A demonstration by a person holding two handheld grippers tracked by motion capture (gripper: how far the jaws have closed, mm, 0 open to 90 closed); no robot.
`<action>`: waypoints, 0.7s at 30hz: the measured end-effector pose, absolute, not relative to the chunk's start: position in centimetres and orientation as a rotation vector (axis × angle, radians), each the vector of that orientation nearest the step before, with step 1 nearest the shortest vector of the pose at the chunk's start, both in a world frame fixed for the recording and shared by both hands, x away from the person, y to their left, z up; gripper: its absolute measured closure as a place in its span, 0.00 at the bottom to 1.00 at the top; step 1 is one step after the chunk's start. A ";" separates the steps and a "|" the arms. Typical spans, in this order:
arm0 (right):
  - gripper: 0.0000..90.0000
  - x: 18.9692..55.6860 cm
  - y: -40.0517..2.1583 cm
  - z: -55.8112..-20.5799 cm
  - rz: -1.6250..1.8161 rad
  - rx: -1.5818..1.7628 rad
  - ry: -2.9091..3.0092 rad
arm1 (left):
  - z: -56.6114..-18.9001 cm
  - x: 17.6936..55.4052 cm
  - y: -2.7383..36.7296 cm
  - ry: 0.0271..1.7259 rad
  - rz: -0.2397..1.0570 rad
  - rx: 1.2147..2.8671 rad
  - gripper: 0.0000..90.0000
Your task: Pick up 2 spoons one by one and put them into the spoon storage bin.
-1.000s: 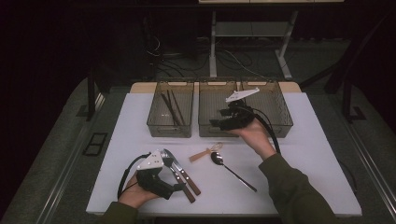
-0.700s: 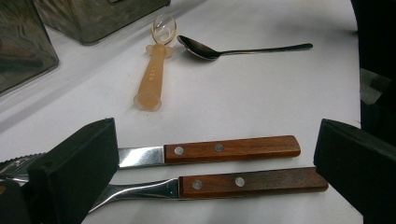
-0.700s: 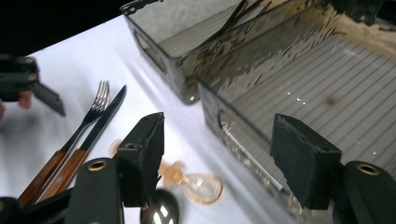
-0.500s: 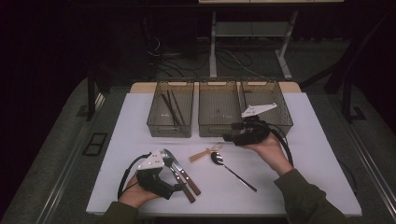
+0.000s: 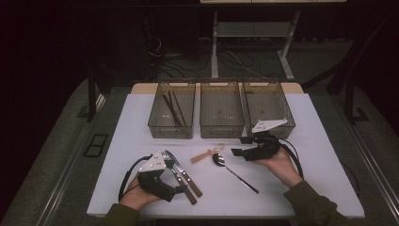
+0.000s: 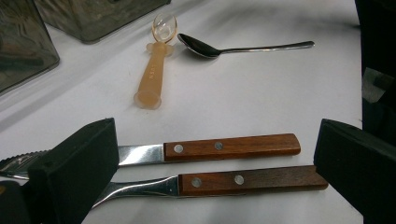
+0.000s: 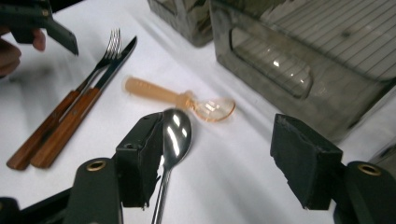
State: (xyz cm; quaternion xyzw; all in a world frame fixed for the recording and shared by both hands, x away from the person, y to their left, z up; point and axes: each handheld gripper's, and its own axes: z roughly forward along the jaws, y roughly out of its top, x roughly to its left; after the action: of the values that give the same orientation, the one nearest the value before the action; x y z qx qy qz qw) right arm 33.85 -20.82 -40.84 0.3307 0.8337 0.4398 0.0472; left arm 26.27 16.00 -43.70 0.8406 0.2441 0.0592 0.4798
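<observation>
A wooden-handled knife [image 6: 231, 145] and fork [image 6: 252, 179] lie side by side on the white table [image 5: 306, 141]. My left gripper [image 6: 217, 140] is open, with its jaws wide on either side of both handles and not pressing them. In the high view it [image 5: 176, 186] rests at the front left. A metal spoon [image 7: 175, 137] and an orange plastic spoon [image 7: 177, 98] lie mid-table. My right gripper [image 7: 219, 149] is open and low over the table, the metal spoon's bowl just beside its left pad. From above it [image 5: 239, 146] points left at the spoons [image 5: 218, 159].
Three clear bins stand in a row at the back: the left bin [image 5: 155, 123] holds dark chopsticks [image 5: 171, 108], the middle bin [image 5: 222, 132] and right bin [image 5: 288, 113] look bare. The right bin's wall [image 7: 303, 70] is close beyond my right gripper.
My right gripper has come from over the right bin toward the person and down, ending near the spoons. The left gripper and the cutlery have stayed put.
</observation>
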 end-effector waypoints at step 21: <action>0.52 34.0 -17.3 -43.9 1.299 1.006 2.619 | -43.6 26.3 16.1 0.596 0.142 2.049 0.00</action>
State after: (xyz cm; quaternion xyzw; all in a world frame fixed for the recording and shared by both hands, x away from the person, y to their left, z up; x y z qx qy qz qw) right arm 33.95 -17.33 -43.87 0.3251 0.8469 0.4200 0.0248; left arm 26.26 16.08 -43.63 0.8401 0.2442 0.0581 0.4809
